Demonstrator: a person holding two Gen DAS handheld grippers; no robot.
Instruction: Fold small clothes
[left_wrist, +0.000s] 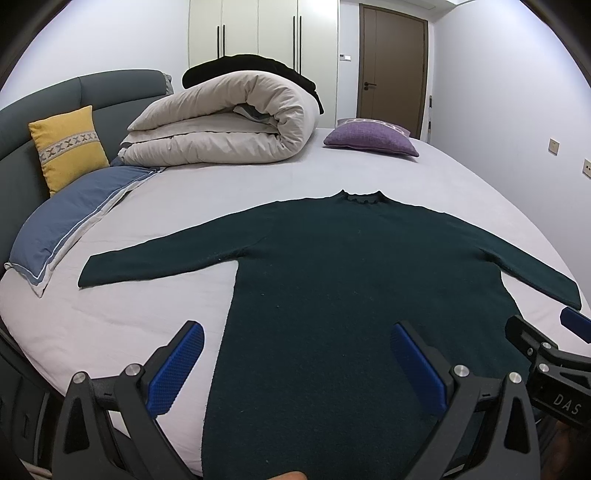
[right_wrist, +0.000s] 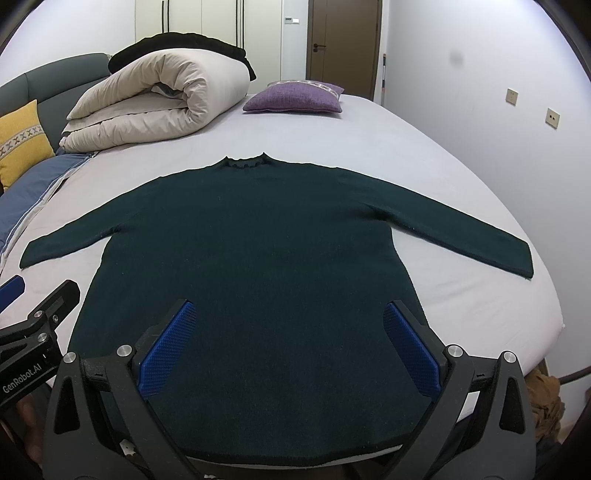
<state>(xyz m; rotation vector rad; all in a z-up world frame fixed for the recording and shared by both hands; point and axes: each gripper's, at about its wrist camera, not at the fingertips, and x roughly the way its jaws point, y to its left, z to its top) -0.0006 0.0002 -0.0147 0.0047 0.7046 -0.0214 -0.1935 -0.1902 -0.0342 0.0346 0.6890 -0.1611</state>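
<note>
sweater (right_wrist: 251, 236) flat, claws (left_wrist: 295, 354) (right_wrist: 288, 332) agape, seemingly above hem

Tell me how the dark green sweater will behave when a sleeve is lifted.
The dark green sweater lies flat and limp on the bed sheet, so the sleeve will probably droop. Its knit looks thick, so likely grippy. The body may drag along.

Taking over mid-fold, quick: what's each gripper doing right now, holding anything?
Left gripper: open, holding nothing, above the dark green sweater.
Right gripper: open, holding nothing, above the same sweater.
</note>
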